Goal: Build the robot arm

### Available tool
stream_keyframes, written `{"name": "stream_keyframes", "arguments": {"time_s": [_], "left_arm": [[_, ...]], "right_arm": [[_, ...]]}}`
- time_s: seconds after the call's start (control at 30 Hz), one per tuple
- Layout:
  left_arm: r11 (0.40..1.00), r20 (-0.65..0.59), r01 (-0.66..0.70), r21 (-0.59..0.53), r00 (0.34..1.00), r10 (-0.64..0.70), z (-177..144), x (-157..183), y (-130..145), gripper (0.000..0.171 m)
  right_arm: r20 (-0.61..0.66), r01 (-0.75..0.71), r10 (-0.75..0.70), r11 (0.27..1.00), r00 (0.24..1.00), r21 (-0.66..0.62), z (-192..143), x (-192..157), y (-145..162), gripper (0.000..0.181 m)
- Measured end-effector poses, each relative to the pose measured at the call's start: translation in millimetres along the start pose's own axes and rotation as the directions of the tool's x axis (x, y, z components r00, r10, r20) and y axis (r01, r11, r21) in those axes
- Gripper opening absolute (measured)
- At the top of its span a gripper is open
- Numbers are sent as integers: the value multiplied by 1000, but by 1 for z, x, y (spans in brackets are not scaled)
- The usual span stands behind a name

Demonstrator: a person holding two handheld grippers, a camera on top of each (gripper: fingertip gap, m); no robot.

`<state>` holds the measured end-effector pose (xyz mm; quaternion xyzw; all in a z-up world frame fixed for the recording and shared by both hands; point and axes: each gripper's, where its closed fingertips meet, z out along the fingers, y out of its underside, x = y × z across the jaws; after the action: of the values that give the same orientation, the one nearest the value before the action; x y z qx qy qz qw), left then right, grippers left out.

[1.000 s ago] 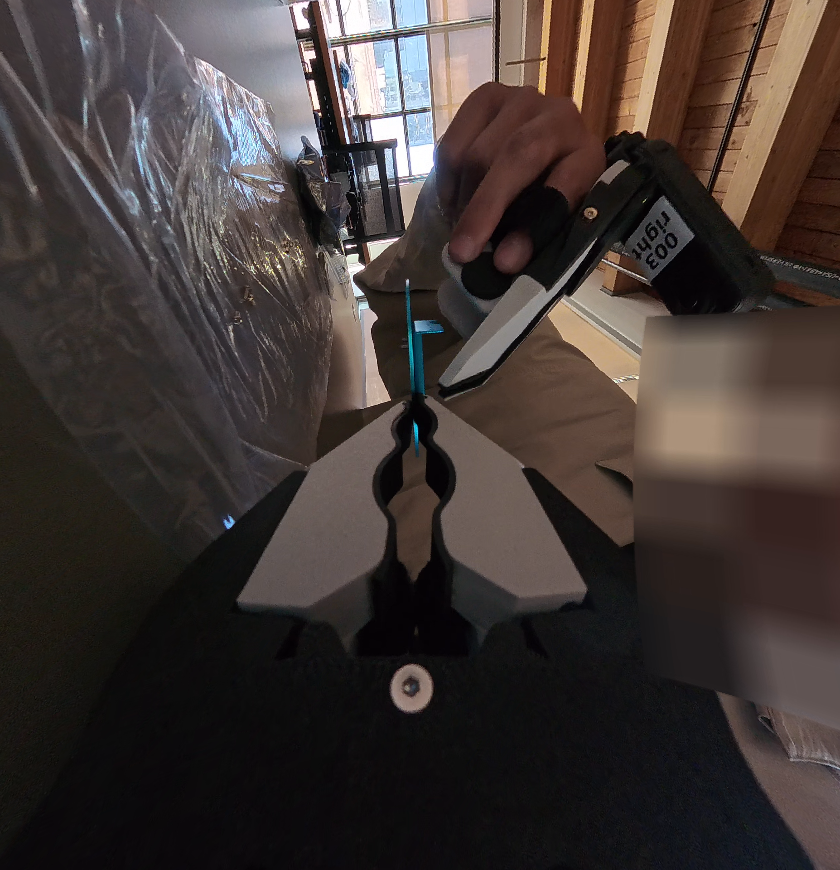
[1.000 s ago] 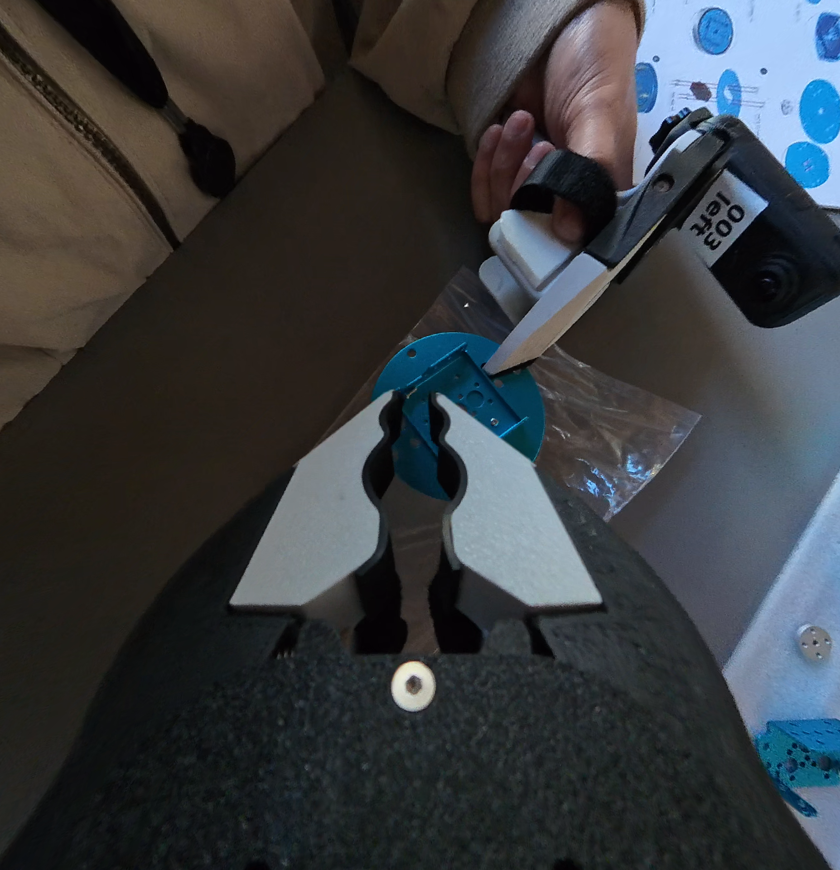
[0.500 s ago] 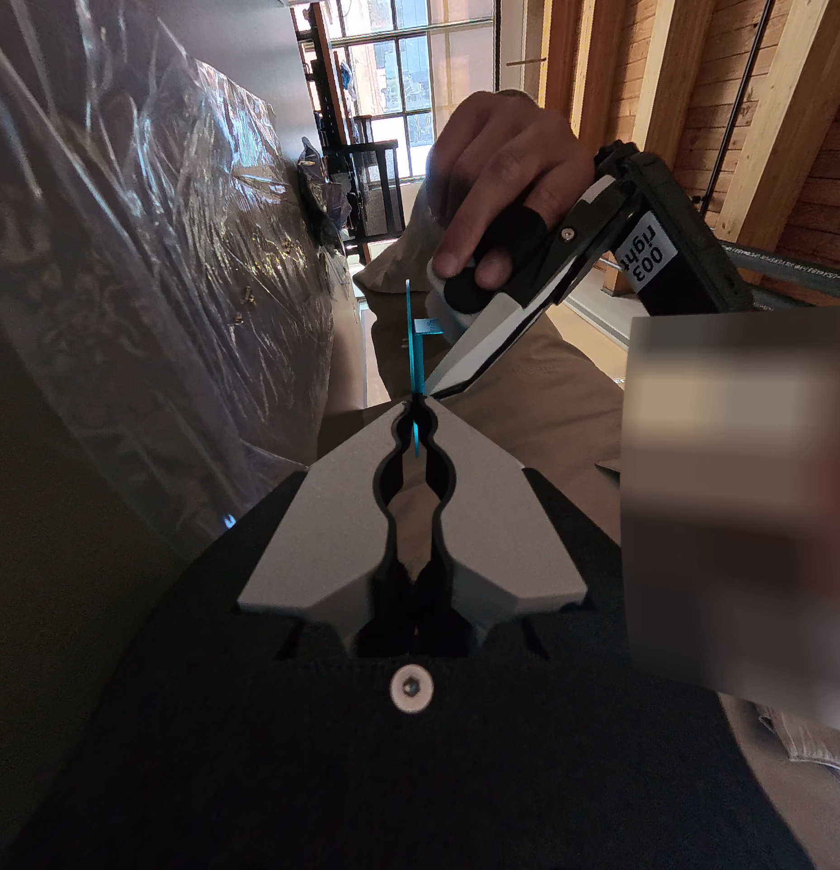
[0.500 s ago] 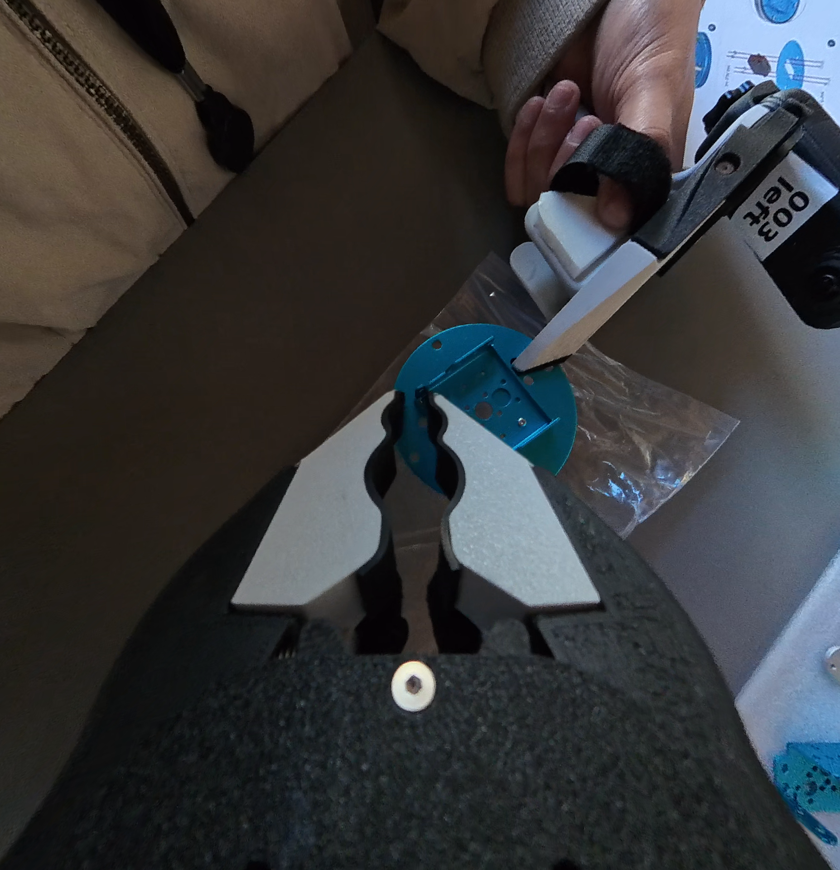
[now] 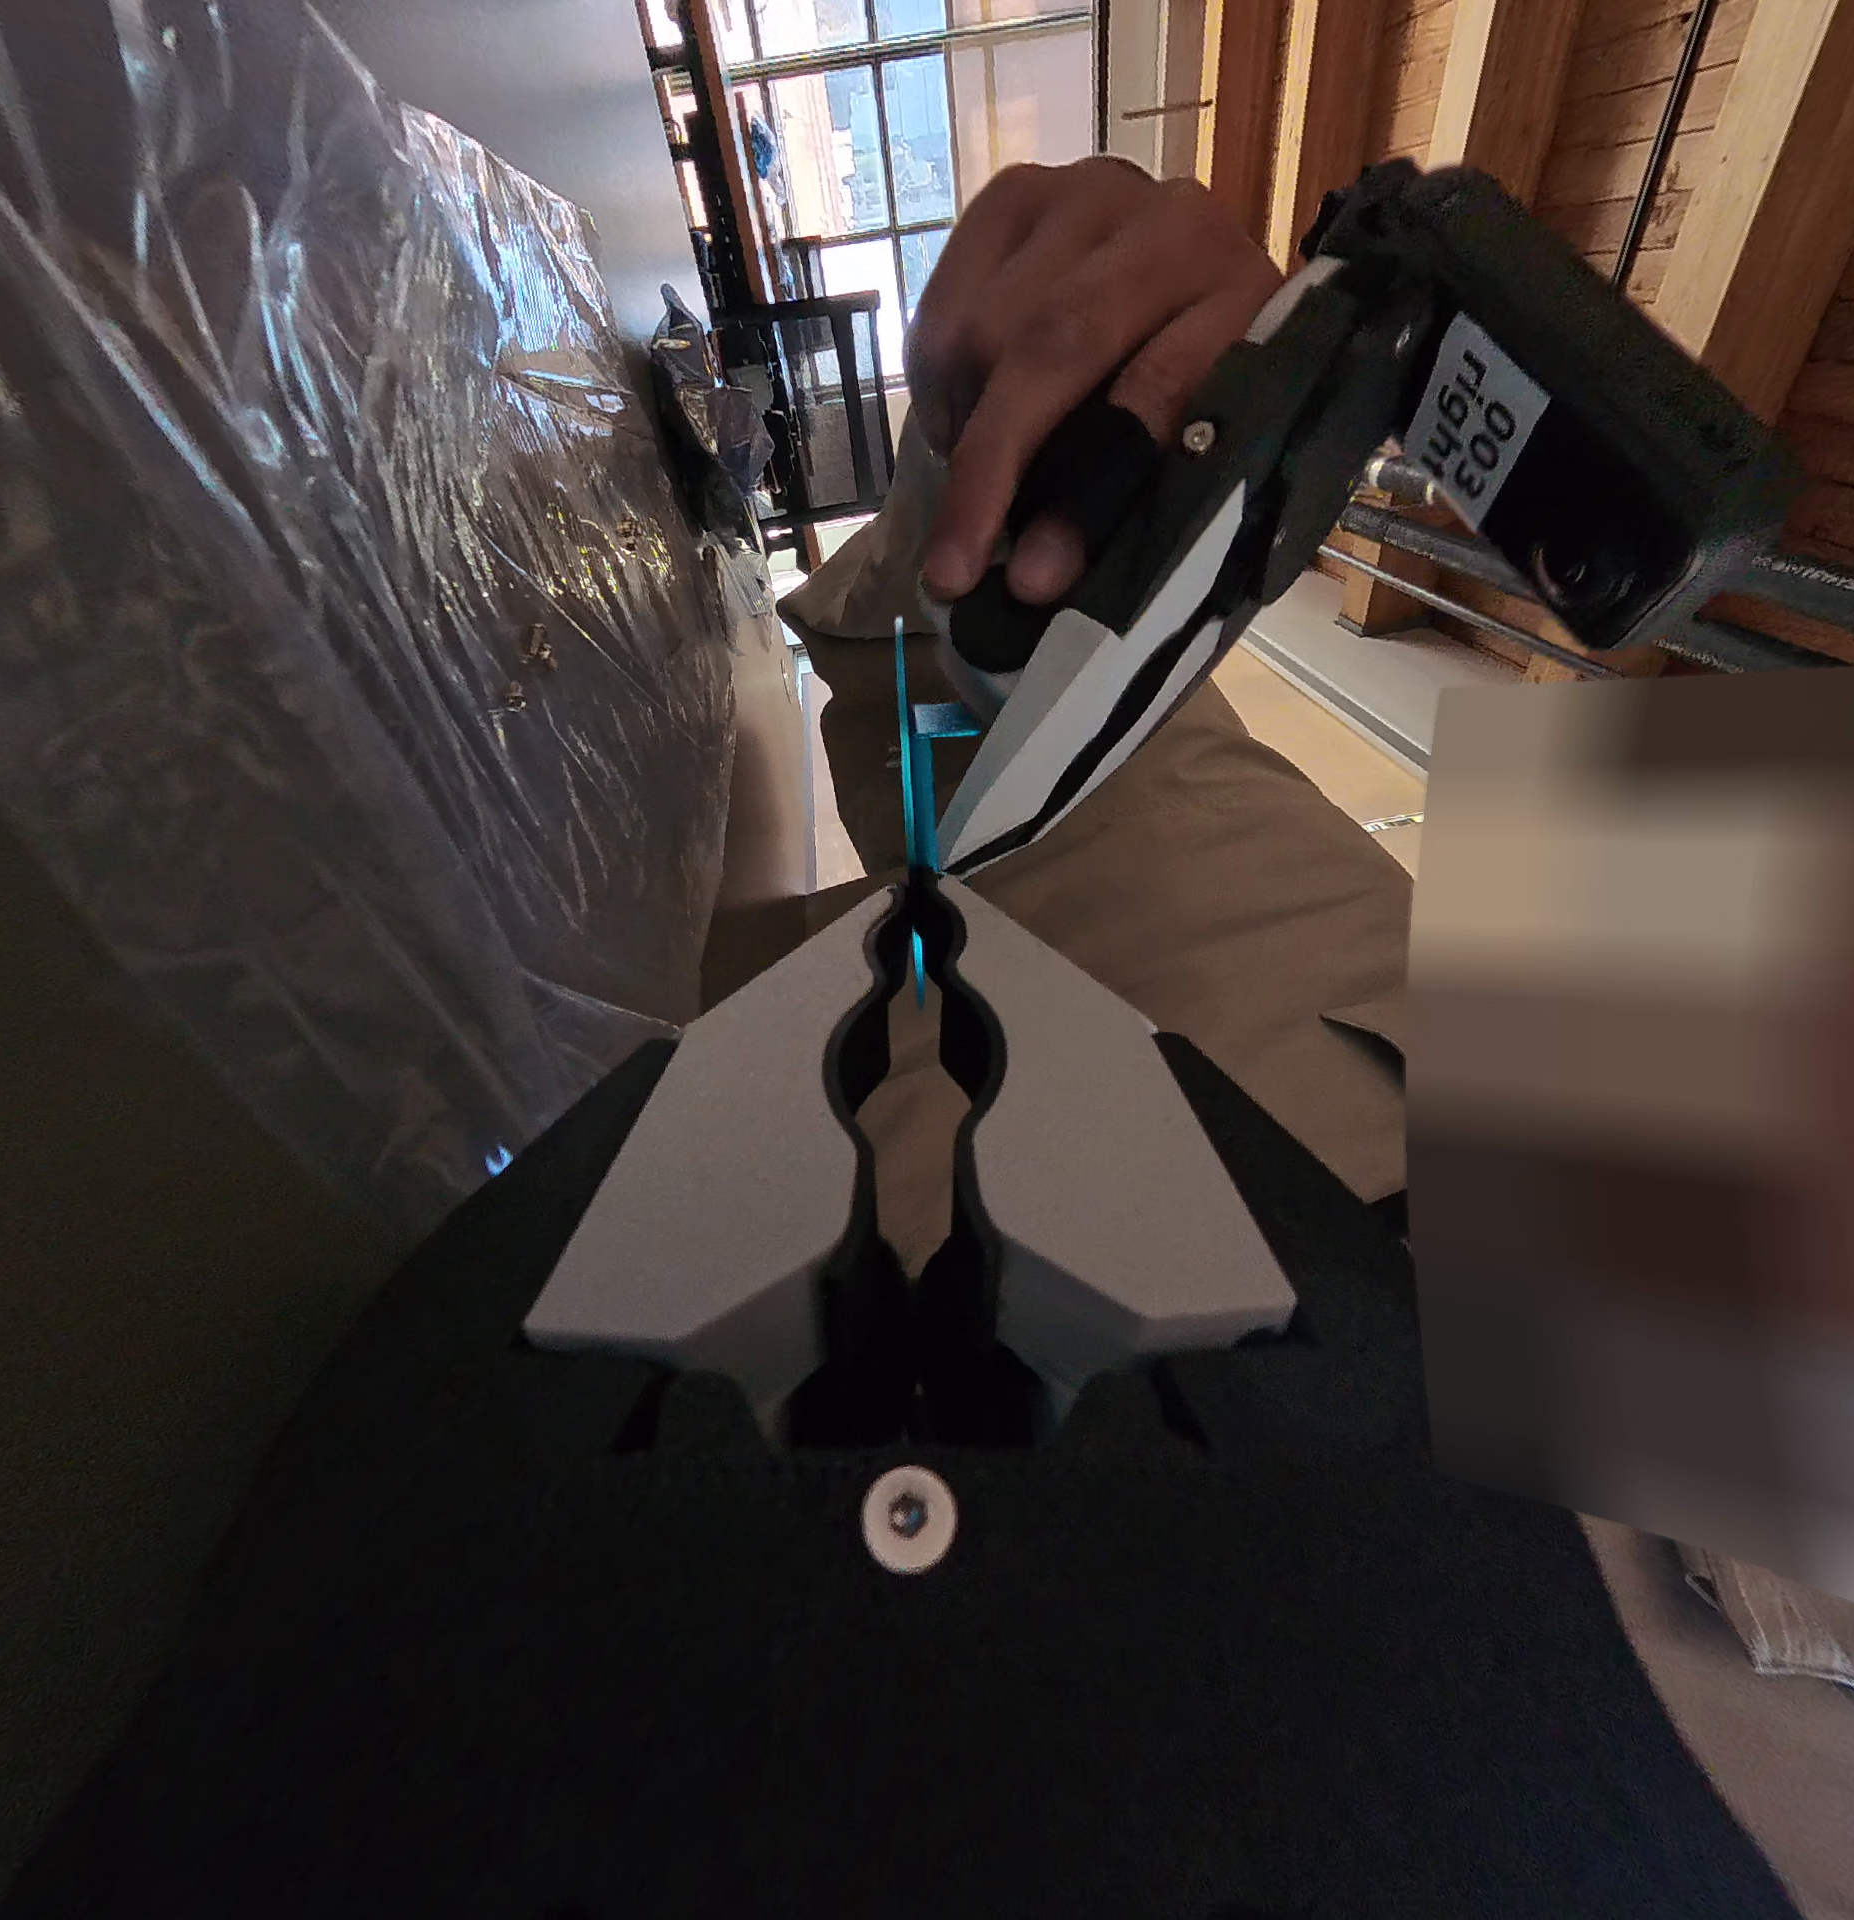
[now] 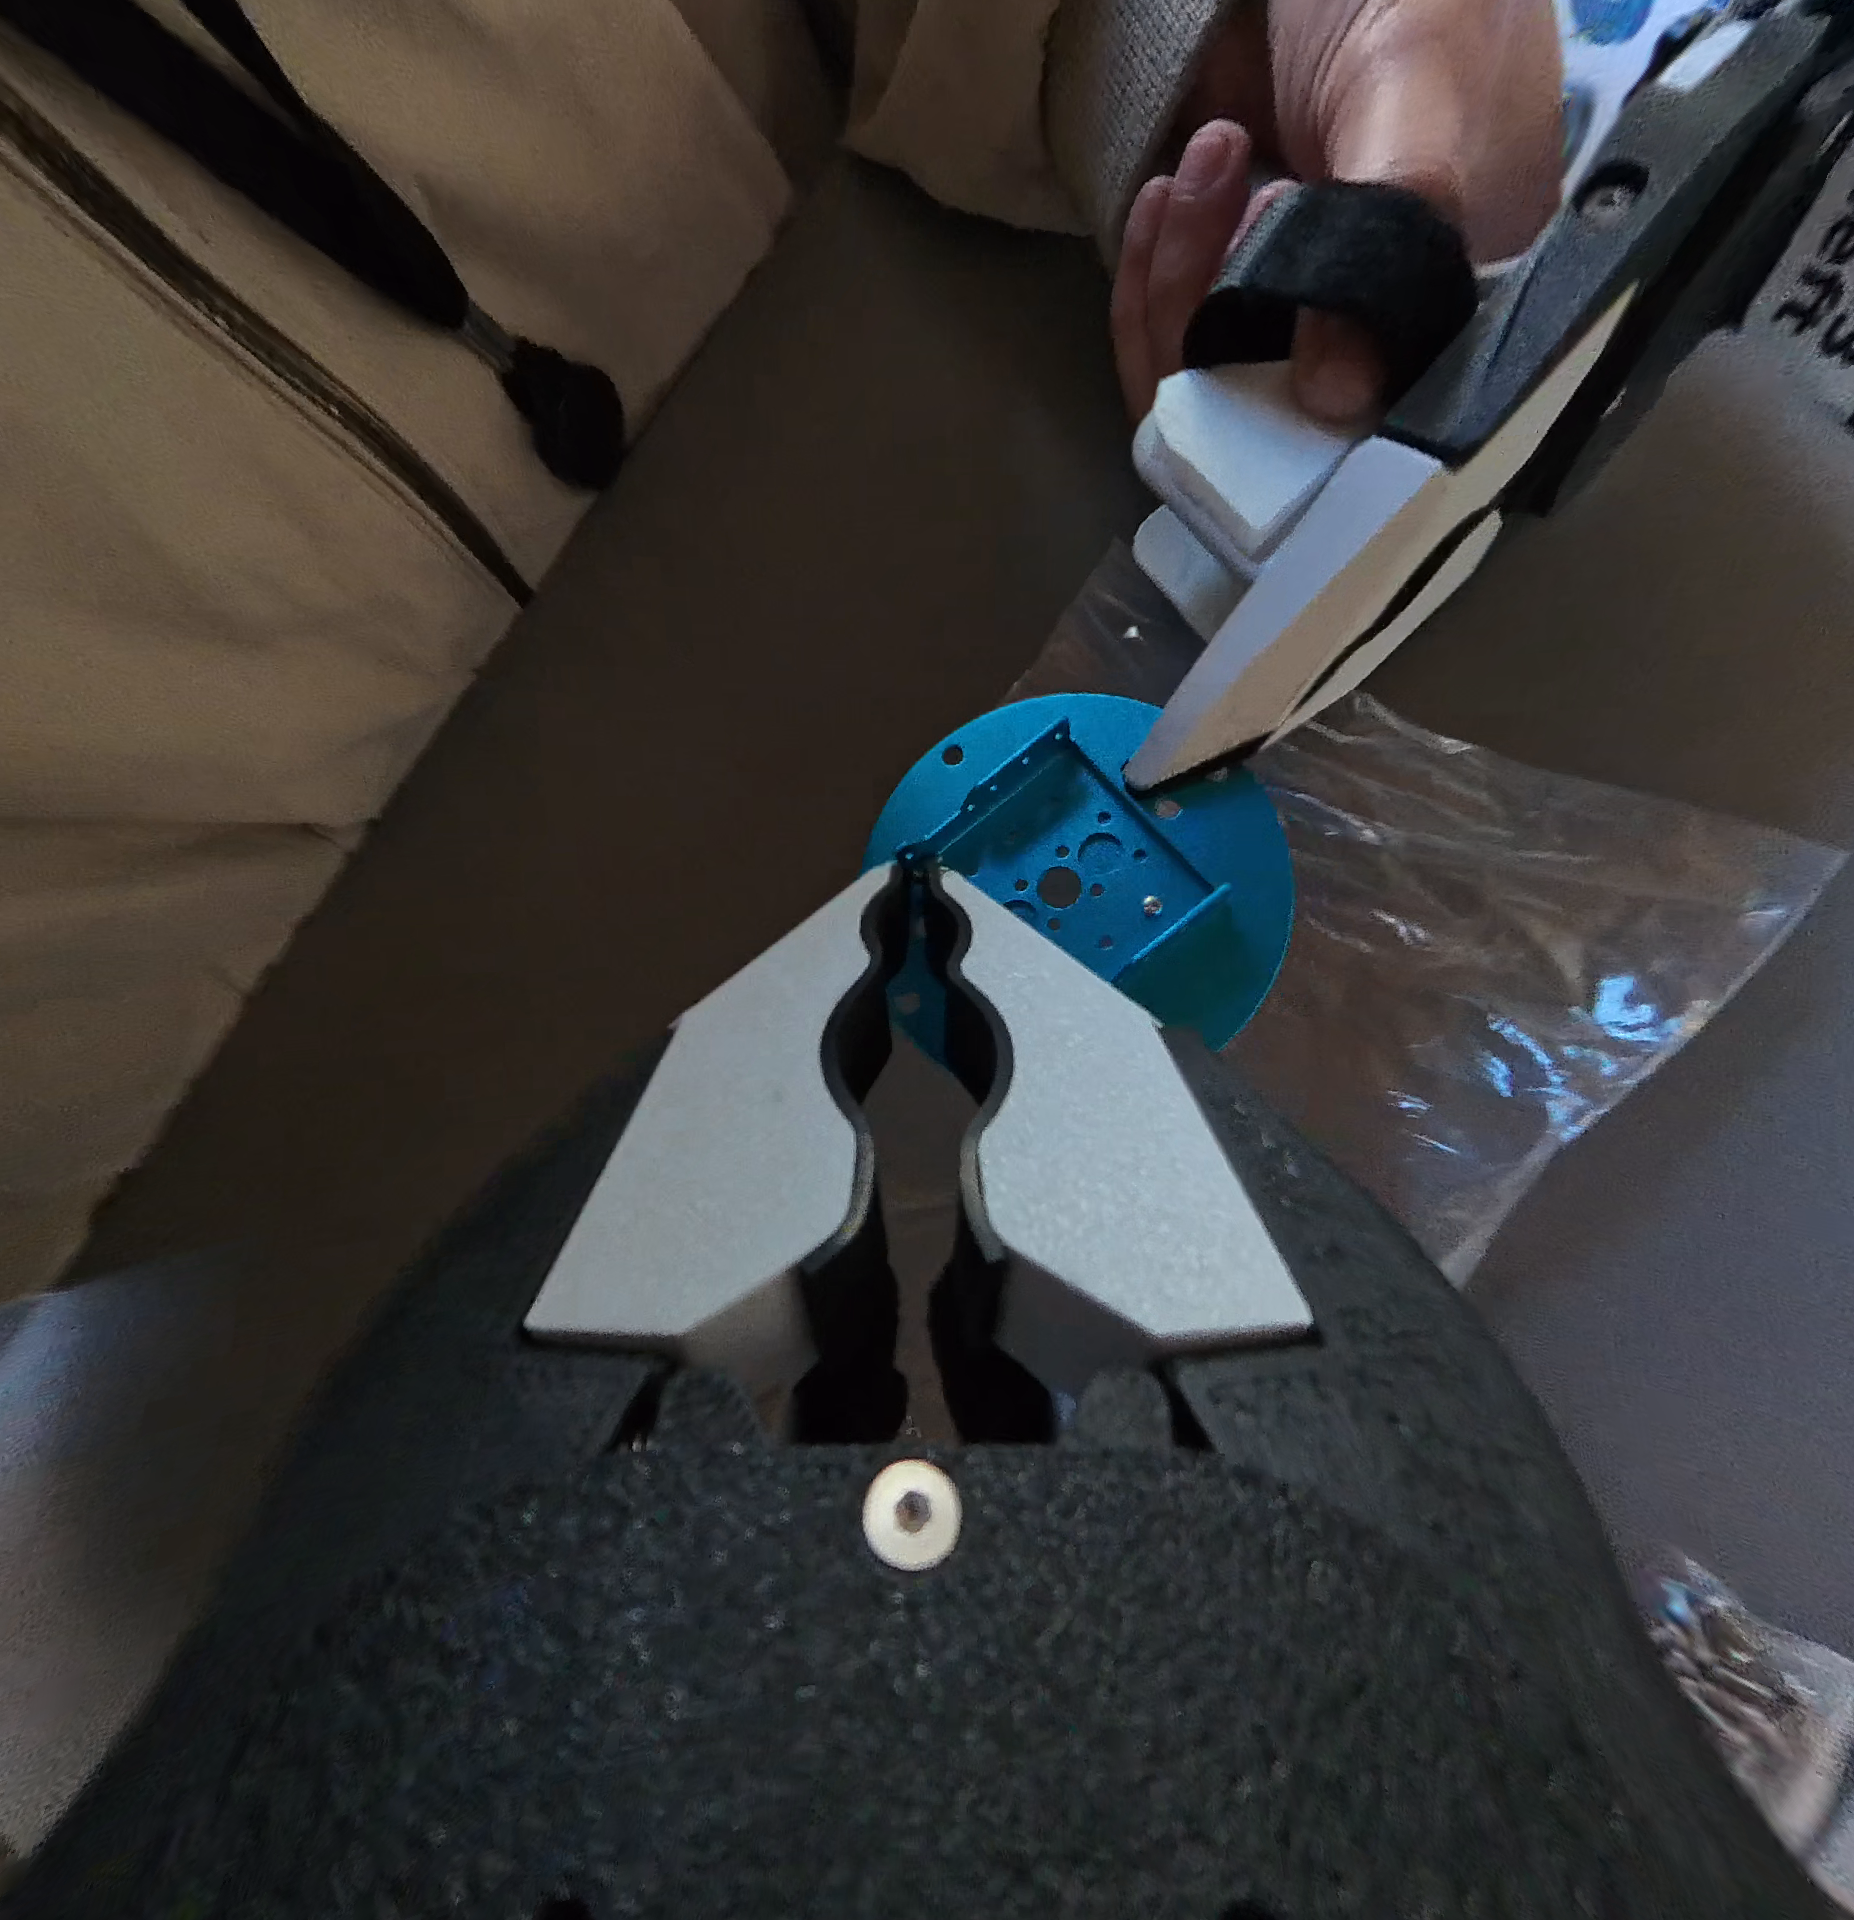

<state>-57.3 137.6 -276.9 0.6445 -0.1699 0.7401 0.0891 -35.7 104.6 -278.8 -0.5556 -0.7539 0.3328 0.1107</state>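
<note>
A thin blue metal disc carries a perforated blue U-shaped bracket on its face. In the left wrist view the disc shows edge-on, held up in the air. My left gripper is shut on the disc's rim; it also shows in the right wrist view, coming in from the upper right. My right gripper is shut on a corner of the bracket's side wall. In the left wrist view its tips sit right beside my left tips. A hand holds each gripper.
A crumpled clear plastic bag lies on the dark tabletop under the disc. The person's beige jacket is close at the left. A large plastic-wrapped object fills the left of the left wrist view. The gap from one gripper's tips to the other's is roughly 4 centimeters.
Both grippers stayed shut on the blue part. The right gripper tilted more upright and its tips came closer to my left tips. The disc turned, showing more of the bracket's inside.
</note>
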Motion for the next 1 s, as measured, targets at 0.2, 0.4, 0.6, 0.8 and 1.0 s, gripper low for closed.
{"name": "stream_keyframes", "arguments": {"time_s": [0.2, 0.4, 0.6, 0.8, 1.0], "left_arm": [[1000, 1, -1, 2, 1000, 1, 0, 0, 0, 0], [1000, 2, 1, 6, 1000, -1, -1, 0, -1, 0], [999, -1, 0, 44, 1000, 1, -4, 0, -7, 0], [994, -3, 13, 106, 1000, -12, -8, -1, -16, 0], [994, -17, 26, 110, 1000, -24, -8, 0, -16, 0]], "right_arm": [[74, -89, 87, 995, 993, 33, -2, 2, -1, 0], [24, -40, 39, 998, 999, 38, -3, 4, -3, 0], [-263, 12, 22, 992, 965, 129, -30, 23, -20, 43], [-640, -27, 189, 967, 745, 254, -35, 43, -4, 61], [-806, 43, 231, 952, 545, 302, -33, 42, -5, 35]]}}
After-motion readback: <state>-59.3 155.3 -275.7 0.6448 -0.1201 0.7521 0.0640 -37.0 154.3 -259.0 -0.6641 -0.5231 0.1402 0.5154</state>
